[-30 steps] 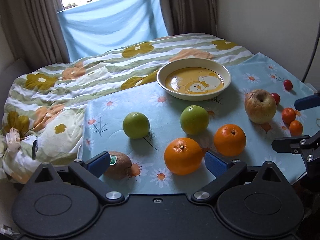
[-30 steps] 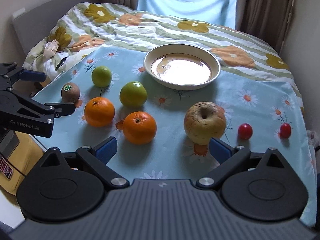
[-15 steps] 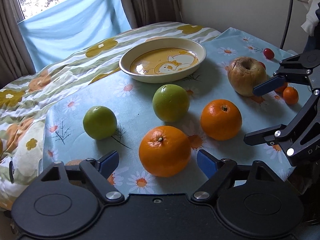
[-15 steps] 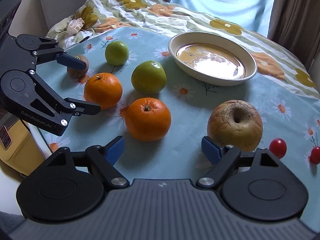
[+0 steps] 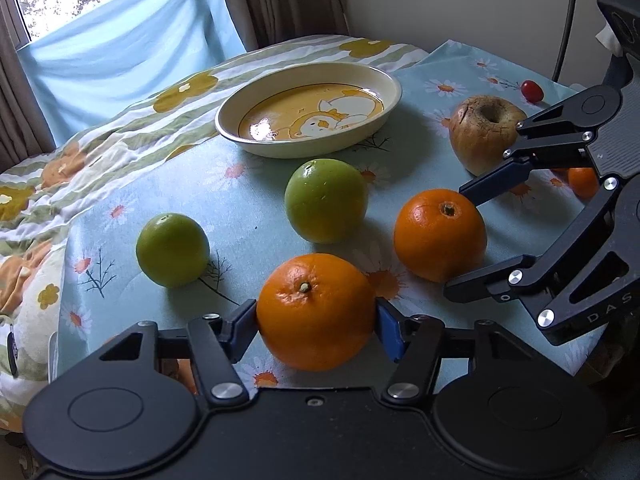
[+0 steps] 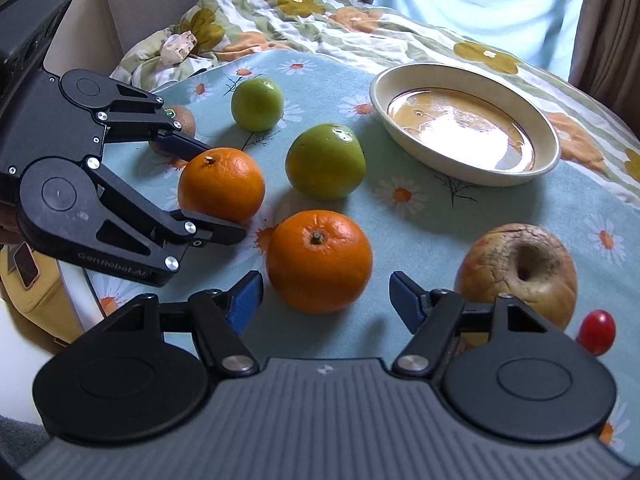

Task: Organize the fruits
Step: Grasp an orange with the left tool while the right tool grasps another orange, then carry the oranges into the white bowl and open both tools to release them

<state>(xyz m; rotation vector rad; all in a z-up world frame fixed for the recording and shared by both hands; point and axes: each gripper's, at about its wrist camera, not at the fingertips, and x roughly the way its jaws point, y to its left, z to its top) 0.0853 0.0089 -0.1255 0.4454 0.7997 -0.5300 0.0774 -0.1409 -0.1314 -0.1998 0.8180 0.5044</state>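
Oranges sit between both tools' jaws. In the left wrist view, the left gripper is closing on the near orange; its blue pads seem to touch the peel on both sides, though the contact is hard to confirm. Ahead lie two green fruits and the plate; to the right, the right gripper straddles the far orange.

In the right wrist view, the right gripper is closing, the orange between its pads with gaps either side. The apple lies just right, the left gripper left, the plate beyond.
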